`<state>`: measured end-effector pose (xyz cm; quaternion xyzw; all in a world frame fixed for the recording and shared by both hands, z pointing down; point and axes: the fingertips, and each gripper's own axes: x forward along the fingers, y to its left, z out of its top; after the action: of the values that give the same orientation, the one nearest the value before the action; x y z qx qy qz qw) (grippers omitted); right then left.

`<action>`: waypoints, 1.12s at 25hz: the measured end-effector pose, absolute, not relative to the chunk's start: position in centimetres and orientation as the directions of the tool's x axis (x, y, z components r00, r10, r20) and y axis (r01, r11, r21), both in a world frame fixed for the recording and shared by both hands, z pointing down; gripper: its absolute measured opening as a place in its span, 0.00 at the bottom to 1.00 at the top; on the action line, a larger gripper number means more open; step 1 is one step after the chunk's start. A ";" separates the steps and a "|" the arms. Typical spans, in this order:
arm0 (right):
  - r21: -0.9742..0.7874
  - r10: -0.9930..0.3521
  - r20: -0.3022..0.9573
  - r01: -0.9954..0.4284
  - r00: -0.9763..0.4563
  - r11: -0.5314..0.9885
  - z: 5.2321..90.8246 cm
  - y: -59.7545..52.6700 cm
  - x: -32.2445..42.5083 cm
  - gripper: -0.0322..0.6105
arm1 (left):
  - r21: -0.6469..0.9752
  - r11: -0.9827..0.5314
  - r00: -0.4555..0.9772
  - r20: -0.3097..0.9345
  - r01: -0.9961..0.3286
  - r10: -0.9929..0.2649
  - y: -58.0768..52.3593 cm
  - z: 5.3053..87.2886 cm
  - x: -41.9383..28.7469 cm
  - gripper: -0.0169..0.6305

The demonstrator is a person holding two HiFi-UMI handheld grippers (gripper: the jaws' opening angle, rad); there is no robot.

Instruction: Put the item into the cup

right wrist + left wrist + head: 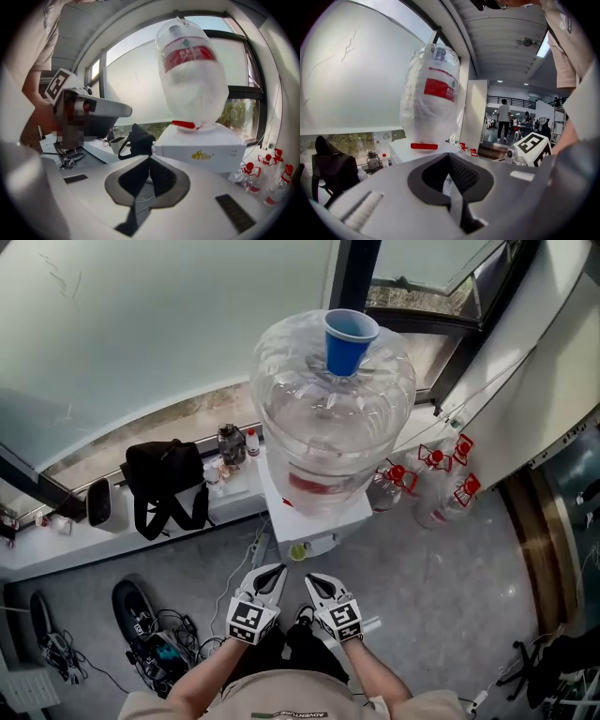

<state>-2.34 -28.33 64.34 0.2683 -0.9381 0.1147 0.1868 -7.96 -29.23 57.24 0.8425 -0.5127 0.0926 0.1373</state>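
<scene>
A blue plastic cup (351, 338) stands upright on top of the big clear water jug (333, 418), which sits upside down on a white dispenser (314, 517). I see no loose item to go in the cup. My left gripper (275, 571) and right gripper (315, 580) hang low in front of the dispenser, side by side near the person's body and well below the cup. In the left gripper view the jaws (450, 180) meet with nothing seen between them. The right gripper (149, 176) looks the same, with the jug (192, 75) ahead of it.
A black bag (164, 474), small bottles (232, 443) and a white device (99, 502) sit on the window ledge at left. Empty jugs with red handles (441, 479) stand right of the dispenser. Shoes and cables (141, 620) lie on the floor at left.
</scene>
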 end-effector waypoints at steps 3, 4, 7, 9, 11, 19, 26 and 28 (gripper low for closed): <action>-0.119 -0.485 0.389 -0.565 -0.783 0.816 60.5 -28.6 -1.6 0.07 | 0.117 -0.439 0.454 0.259 -0.891 -0.852 -29.6 53.9 -8.2 0.04; -0.122 -0.494 0.374 -0.570 -0.784 0.812 59.1 -28.7 -1.4 0.07 | 0.113 -0.441 0.455 0.248 -0.890 -0.855 -29.7 52.9 -8.3 0.04; -0.123 -0.513 0.331 -0.576 -0.792 0.808 55.4 -28.6 -0.8 0.07 | 0.111 -0.444 0.458 0.228 -0.889 -0.859 -29.2 50.5 -8.7 0.04; -0.110 -0.519 0.308 -0.571 -0.798 0.813 53.2 -28.8 -0.4 0.07 | 0.089 -0.445 0.453 0.215 -0.891 -0.865 -29.2 49.0 -8.9 0.04; -0.091 -0.520 0.286 -0.563 -0.805 0.821 51.0 -29.3 -0.2 0.07 | 0.065 -0.443 0.446 0.202 -0.894 -0.872 -29.7 47.6 -9.1 0.04; -0.015 -0.552 0.150 -0.560 -0.820 0.828 43.4 -30.4 -0.2 0.07 | 0.016 -0.418 0.417 0.136 -0.908 -0.899 -31.4 41.8 -10.6 0.04; 0.052 -0.555 0.079 -0.553 -0.828 0.832 39.1 -31.1 -0.4 0.07 | -0.049 -0.424 0.418 0.104 -0.904 -0.903 -31.8 36.7 -10.8 0.04; 0.078 -0.549 0.065 -0.544 -0.833 0.835 38.0 -31.4 -0.6 0.07 | -0.054 -0.424 0.419 0.089 -0.904 -0.904 -32.0 35.9 -10.7 0.04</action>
<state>-0.57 -31.39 37.96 0.2856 -0.9570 -0.0281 0.0423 -10.67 -31.96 35.94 0.8423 -0.5365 0.0523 0.0012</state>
